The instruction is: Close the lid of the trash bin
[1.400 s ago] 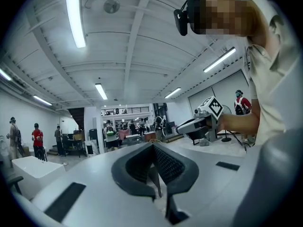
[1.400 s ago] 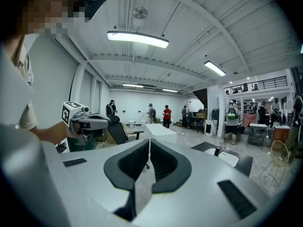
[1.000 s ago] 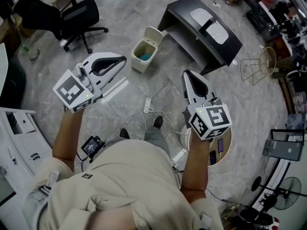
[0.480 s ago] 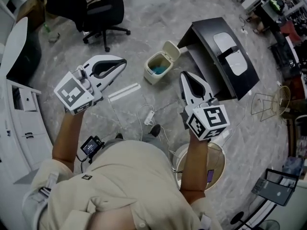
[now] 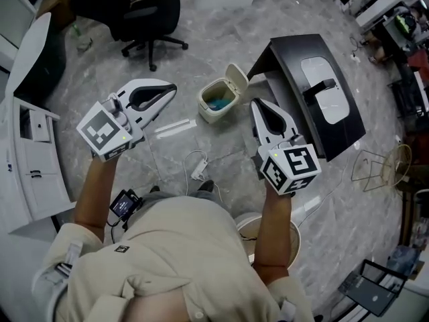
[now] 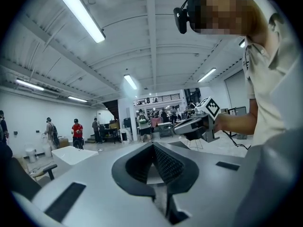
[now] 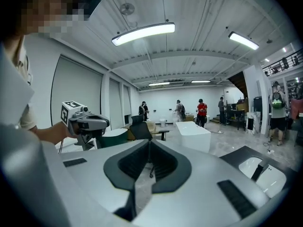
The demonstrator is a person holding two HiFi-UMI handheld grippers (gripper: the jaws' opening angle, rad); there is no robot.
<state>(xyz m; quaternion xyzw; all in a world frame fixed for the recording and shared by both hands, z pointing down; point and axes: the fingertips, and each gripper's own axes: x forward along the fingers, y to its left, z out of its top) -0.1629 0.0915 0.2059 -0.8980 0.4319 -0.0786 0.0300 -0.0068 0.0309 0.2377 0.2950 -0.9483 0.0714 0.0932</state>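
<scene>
**Trash Bin Lid Found Open; Both Jaws Closed and Empty**

The left gripper (image 5: 167, 88) was held above the grey floor (image 5: 221, 25). Its jaws were seen pressed together with nothing between them. A white strip (image 5: 175, 126) and a cabled power strip (image 5: 198, 172) were seen lying on the floor near it. Right of that gripper's tip, the trash bin (image 5: 209, 115) was found standing on the floor, with its lid (image 5: 236, 76) tipped up and open and something blue visible inside. Just right of the bin, the right gripper (image 5: 257, 106) was held with its jaws likewise closed and empty. A black counter (image 5: 281, 52) was seen beyond it.
</scene>
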